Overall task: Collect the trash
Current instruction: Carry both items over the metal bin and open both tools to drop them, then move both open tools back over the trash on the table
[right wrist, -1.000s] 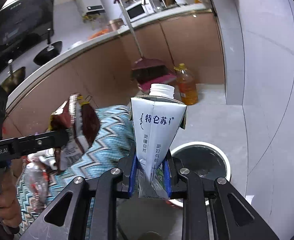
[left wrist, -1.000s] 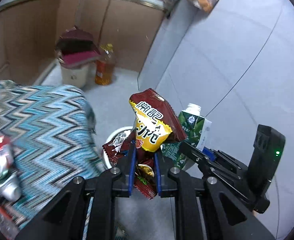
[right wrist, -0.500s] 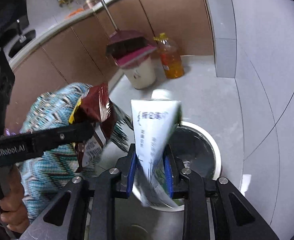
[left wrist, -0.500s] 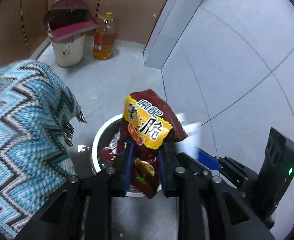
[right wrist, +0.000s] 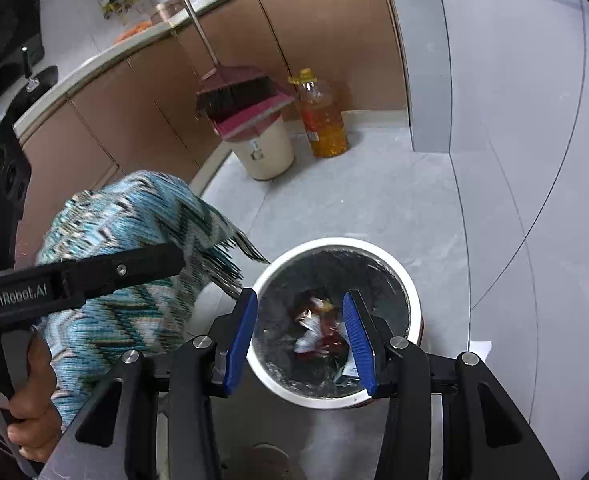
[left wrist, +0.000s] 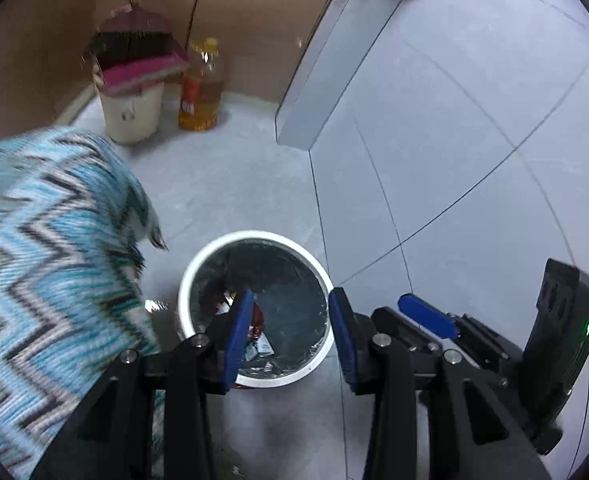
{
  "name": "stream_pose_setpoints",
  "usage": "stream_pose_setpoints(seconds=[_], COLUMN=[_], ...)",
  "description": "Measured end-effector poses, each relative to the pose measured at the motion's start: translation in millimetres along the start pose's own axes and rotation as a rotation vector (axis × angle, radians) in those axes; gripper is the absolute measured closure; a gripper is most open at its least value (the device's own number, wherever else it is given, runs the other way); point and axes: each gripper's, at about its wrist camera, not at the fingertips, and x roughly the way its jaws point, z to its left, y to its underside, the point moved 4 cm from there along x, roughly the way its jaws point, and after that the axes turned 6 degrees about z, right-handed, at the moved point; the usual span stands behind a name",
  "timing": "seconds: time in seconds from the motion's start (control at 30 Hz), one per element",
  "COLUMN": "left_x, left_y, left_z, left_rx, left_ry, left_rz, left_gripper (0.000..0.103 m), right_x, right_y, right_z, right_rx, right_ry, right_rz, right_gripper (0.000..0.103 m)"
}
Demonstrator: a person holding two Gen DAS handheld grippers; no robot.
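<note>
Trash (right wrist: 318,332) lies in bin (right wrist: 408,280); light, crinkly wrappers, pinch an edge. My left gripper (left wrist: 290,332) and right gripper (right wrist: 300,336) are opening, empty.

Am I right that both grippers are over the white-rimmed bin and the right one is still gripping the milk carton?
Not quite. Both grippers are over the white-rimmed bin, but the right gripper grips nothing: in the right wrist view its opening jaws are empty, and the trash lies inside the bin.
</note>
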Motion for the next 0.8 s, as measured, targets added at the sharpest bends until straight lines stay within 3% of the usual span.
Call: stream_pose_setpoints(seconds=[0.23, 0.3, 0.43, 0.8], left_x=[-90.4, -123.6, -175.2, -289.0], left_y=[29.4, 43.7, 72.7, 164.4], left_z=[12.6, 19.9, 35.7, 131.8], left_rx=[0.012, 0.008, 0.005, -0.137], left_ry=[-0.047, -0.067, -0.122, -0.254], left_rz=[-0.144, -0.193, -0.267, -0.394], left_gripper=[0.065, 0.055, 0.053, 0.053], right_x=[-60.6, -77.3, -104.7, -157.3], right_y=[6.4, 11.2, 20.8, 61.1], right_z=[53.9, 73.3, 110.7, 214.3], right_rx=[-0.063, -0.085, -0.14, -0.295], right_ry=[-0.066, -0.091, -0.123, -0.232], right_rz=[-0.077, -0.096, -0.121, -0.135], right_gripper=[0.055, 0.054, 0.054, 0.053])
